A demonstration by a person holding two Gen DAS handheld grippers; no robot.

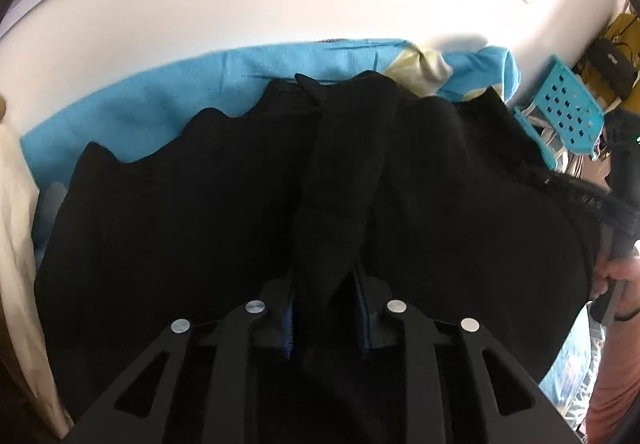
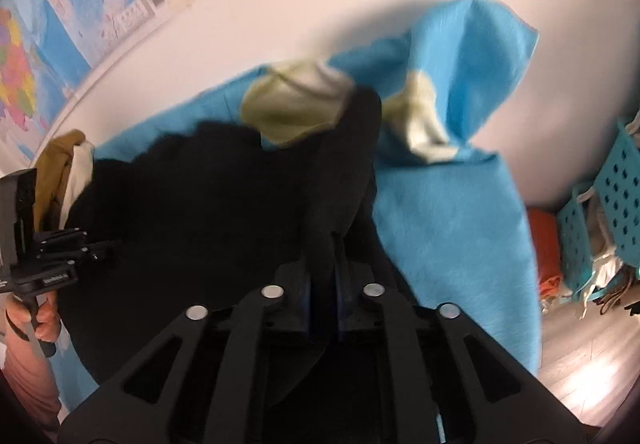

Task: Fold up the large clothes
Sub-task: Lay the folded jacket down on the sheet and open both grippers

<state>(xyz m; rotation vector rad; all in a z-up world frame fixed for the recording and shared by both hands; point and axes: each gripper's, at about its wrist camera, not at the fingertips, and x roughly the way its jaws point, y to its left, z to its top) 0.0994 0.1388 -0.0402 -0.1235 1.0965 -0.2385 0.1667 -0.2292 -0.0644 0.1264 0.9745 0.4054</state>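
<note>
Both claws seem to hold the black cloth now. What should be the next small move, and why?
Probably lift both claws together and draw them apart. The left claw and the right claw each pinch a bunched ridge of the black garment, which lies rumpled on the blue sheet, so it needs spreading before any fold.

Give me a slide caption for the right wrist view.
Right tongs pinch a fold of black garment over a blue cloth.

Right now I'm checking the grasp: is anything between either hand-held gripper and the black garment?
Nothing visible. The left hand-held gripper and right hand-held gripper each pinch a fold of the black garment directly.
</note>
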